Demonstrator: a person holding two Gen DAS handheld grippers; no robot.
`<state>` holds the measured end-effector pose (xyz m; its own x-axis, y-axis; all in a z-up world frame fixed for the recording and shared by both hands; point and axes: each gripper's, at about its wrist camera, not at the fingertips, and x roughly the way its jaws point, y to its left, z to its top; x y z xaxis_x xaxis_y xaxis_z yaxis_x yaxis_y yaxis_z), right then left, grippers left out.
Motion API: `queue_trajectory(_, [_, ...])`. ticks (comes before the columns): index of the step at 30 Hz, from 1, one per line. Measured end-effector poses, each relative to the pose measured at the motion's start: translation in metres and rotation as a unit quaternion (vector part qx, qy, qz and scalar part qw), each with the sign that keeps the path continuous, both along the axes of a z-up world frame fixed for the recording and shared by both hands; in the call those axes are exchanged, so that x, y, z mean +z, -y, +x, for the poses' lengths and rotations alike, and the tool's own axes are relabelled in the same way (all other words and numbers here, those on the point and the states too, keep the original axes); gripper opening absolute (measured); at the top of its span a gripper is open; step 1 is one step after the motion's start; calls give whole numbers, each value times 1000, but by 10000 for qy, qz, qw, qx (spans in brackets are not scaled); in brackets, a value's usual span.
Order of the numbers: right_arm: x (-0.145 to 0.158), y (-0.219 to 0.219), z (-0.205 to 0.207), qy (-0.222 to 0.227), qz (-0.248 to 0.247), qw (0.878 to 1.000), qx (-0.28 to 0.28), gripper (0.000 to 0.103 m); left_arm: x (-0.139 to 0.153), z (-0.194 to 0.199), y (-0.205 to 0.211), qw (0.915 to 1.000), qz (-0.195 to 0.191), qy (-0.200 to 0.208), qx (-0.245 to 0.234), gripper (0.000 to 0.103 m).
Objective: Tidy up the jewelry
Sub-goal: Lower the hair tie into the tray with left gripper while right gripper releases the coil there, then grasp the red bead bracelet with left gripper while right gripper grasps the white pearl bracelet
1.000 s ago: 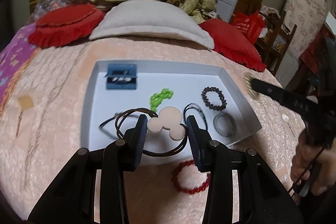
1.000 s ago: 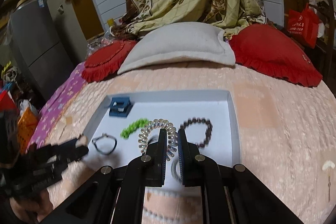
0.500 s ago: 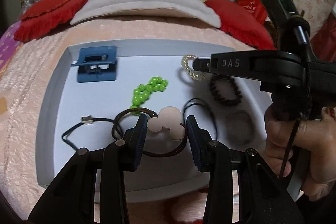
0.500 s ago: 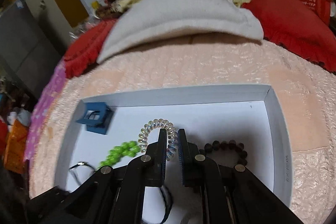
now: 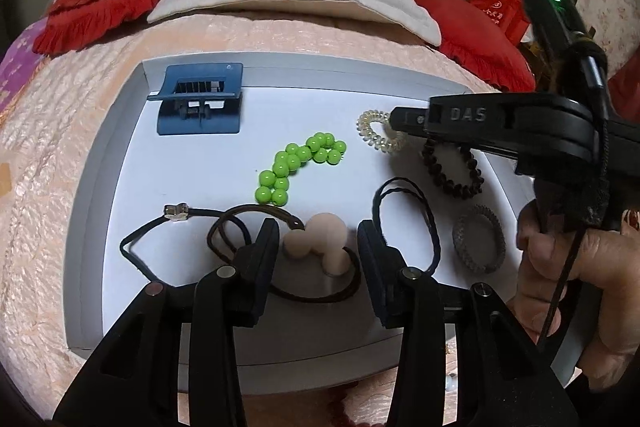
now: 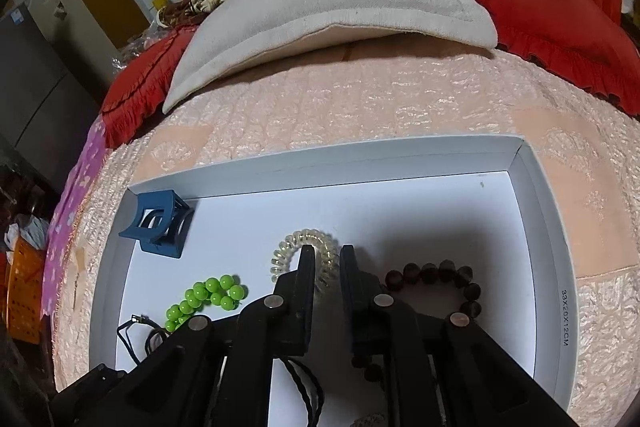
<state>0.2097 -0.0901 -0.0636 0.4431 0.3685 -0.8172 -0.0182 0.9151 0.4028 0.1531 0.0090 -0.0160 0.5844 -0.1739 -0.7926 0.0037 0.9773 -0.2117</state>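
Two grippers: both over the tray (image 6: 536,227)
Left gripper (image 5: 318,247): jaws spread, pompom tie (image 5: 320,239) lying between them
Right gripper (image 6: 325,267): jaws pinching the coil tie (image 6: 304,243), beside the green beads (image 6: 208,293)

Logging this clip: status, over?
Left gripper open around peach-disc hair tie. Right gripper shut on clear spiral hair tie inside white tray. Nothing blocking.
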Motion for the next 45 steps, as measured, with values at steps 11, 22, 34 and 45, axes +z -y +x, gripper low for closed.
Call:
queue_trajectory(11, [53, 25, -39, 617, 245, 9976, -211, 12, 44, -25, -35, 9965, -454, 612, 354, 56])
queue_trajectory(22, [69, 41, -176, 1023, -216, 9943, 209, 44, 25, -93, -29, 9988, -347, 285, -184, 56])
queue_trajectory(34, [19, 40, -193, 558, -793, 9924, 756, 44, -9, -89, 18, 9965, 639, 62, -543, 56])
queue_trajectory(45, [3, 36, -191, 524, -1264, 9856, 989, 35, -9, -94, 38, 9904, 945, 161, -993, 8])
